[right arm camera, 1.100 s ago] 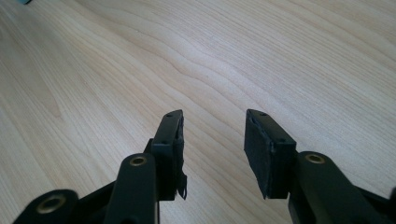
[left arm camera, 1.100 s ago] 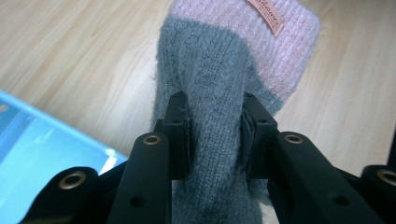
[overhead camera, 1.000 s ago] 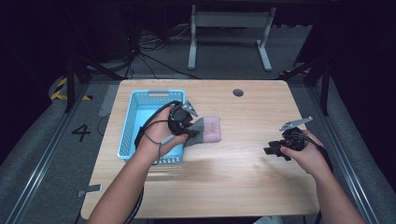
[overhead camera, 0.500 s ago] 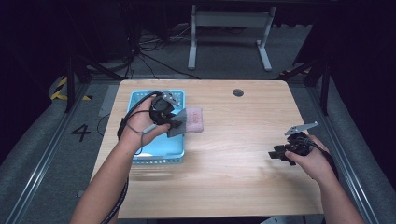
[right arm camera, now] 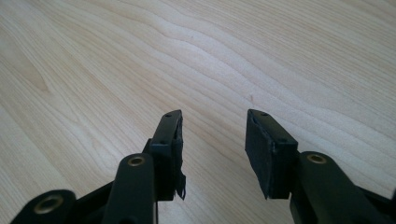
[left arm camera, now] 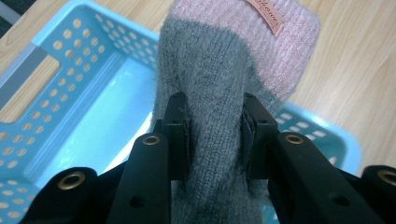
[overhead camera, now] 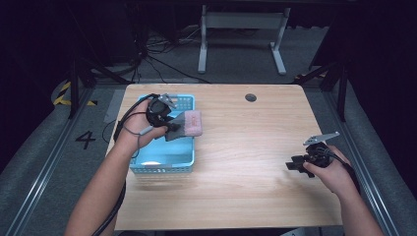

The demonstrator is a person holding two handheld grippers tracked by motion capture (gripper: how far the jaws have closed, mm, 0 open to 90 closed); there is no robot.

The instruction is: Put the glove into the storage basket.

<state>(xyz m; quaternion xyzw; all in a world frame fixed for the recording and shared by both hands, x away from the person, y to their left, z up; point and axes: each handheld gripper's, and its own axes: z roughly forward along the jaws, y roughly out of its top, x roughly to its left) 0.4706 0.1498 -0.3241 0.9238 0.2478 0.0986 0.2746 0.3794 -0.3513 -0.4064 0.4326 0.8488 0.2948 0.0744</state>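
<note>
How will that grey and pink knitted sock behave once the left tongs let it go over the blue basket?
Probably floppy: the sock bunches where the left tongs pinch it. Likely light and not slippery, since its fuzzy knit holds between the pads. It should drop limp into the blue basket without rolling or breaking.

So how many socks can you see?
1. The sock is clamped in the left gripper, hanging over the blue basket. Nothing else shows inside the basket.

Each hand-held gripper (overhead camera: 169, 123) (overhead camera: 293, 163) is black, with two flat jaws, brass-ringed screw holes on the arms, a trailing black cable and a grey three-cornered top plate.
</note>
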